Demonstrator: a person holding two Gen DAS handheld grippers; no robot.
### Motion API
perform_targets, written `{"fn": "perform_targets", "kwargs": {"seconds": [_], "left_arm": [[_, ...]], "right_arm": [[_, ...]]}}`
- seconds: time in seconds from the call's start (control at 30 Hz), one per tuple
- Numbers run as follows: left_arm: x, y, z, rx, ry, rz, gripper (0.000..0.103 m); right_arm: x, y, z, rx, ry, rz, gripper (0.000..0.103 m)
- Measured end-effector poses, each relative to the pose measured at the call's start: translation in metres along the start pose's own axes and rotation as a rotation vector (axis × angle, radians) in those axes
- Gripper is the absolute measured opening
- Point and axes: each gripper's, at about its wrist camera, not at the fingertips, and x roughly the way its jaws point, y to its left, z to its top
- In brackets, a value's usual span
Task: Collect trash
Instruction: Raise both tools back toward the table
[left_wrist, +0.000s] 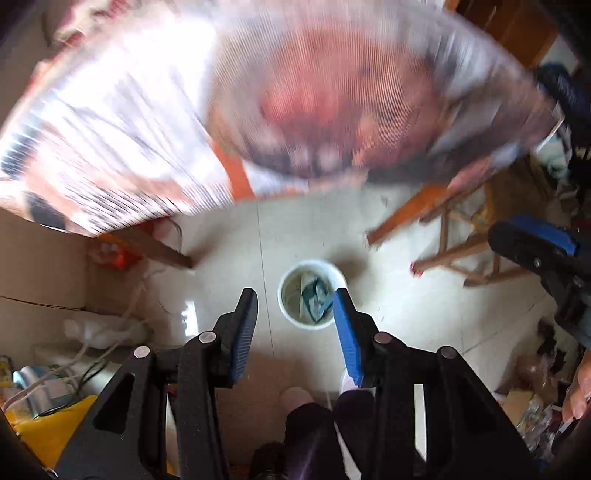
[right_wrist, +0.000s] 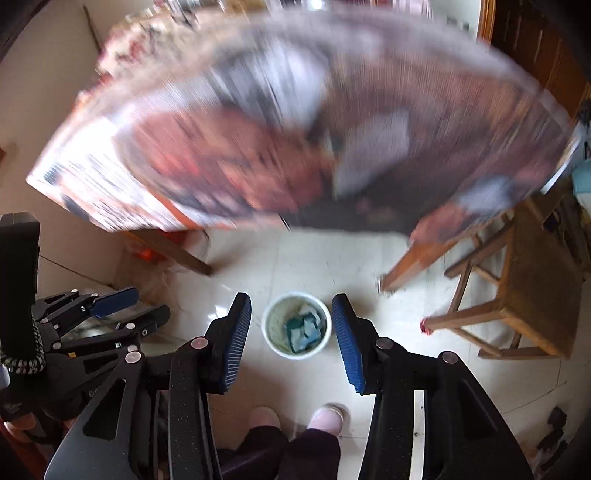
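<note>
A white trash bucket (left_wrist: 312, 293) stands on the pale tiled floor, seen from above, with a teal and white wrapper (left_wrist: 316, 297) inside. It also shows in the right wrist view (right_wrist: 296, 325), with the wrapper (right_wrist: 304, 328) in it. My left gripper (left_wrist: 297, 299) is open and empty, high above the bucket. My right gripper (right_wrist: 291, 306) is open and empty, also high above the bucket. The right gripper appears at the right edge of the left view (left_wrist: 535, 247); the left gripper appears at the left of the right view (right_wrist: 110, 302).
A table with a patterned cloth (left_wrist: 258, 103) fills the upper view, blurred; its wooden legs (left_wrist: 159, 247) reach the floor. A wooden stool (right_wrist: 524, 295) stands at the right. Cables and boxes (left_wrist: 74, 332) lie at the left. The person's slippered feet (right_wrist: 295, 417) are below.
</note>
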Motion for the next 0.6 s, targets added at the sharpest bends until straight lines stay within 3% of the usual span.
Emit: {"fn": "perform_targets", "kwargs": {"seconds": [0.33, 0.6], "left_arm": [[-0.205, 0.024, 0.019, -0.016, -0.314, -0.008, 0.042], [-0.319, 0.032, 0.006, -0.009, -0.506, -0.05, 0.048]], "right_arm": [[-0.182, 0.039, 0.036, -0.015, -0.295, -0.002, 0.042], [-0.273, 0.07, 0.041, -0.021, -0.479, -0.014, 0.044]]}}
